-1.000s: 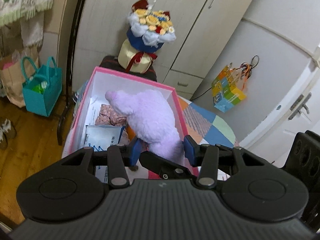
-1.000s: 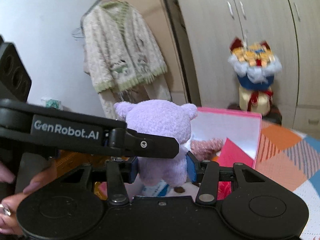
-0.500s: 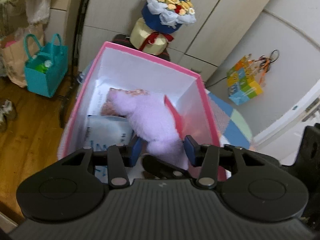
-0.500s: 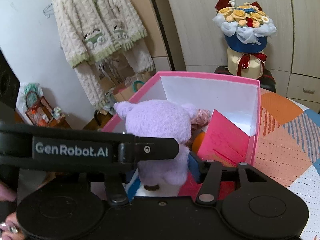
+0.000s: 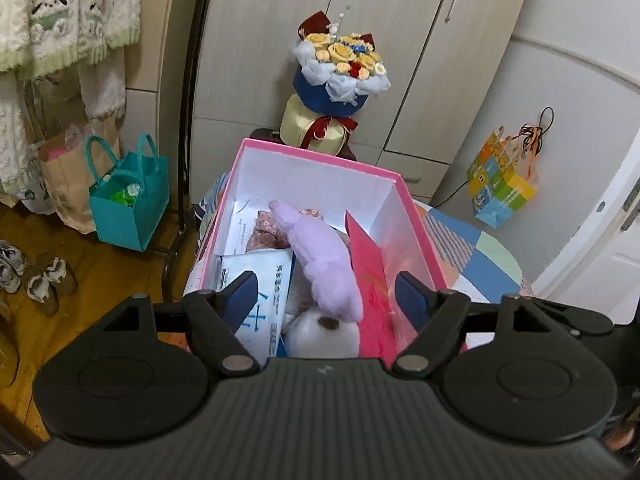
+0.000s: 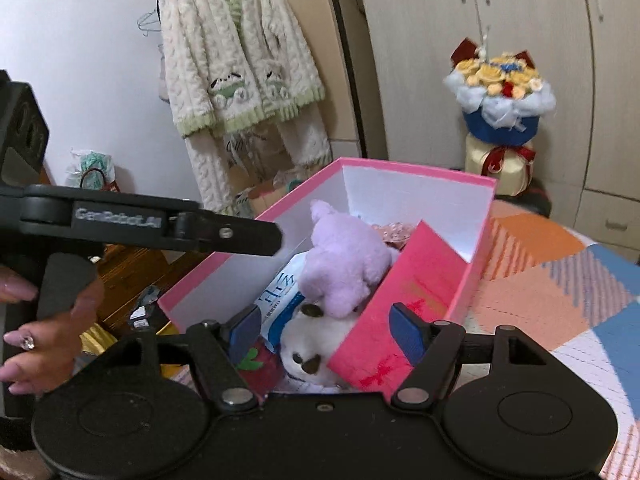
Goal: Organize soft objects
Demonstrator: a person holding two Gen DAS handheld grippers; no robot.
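Note:
A purple plush toy (image 5: 320, 264) lies inside the pink box (image 5: 320, 158), its white muzzle at the near end; it also shows in the right wrist view (image 6: 344, 268) inside the box (image 6: 416, 170). My left gripper (image 5: 326, 300) is open and empty above the near end of the box, jaws wide either side of the toy without touching it. My right gripper (image 6: 326, 328) is open and empty too, over the box's near corner. The left gripper's arm (image 6: 152, 226) crosses the right wrist view at the left.
The box also holds a white tissue pack (image 5: 260, 280), a floral cloth (image 5: 264, 232) and a leaning pink card (image 5: 368, 256). It stands on a patchwork tablecloth (image 6: 552, 280). A flower bouquet (image 5: 340, 76) stands behind. A teal bag (image 5: 128, 200) and shoes are on the floor at the left.
Both grippers were shut on the purple plush and lowered it into the box. Now both have opened and the plush lies released inside the box.

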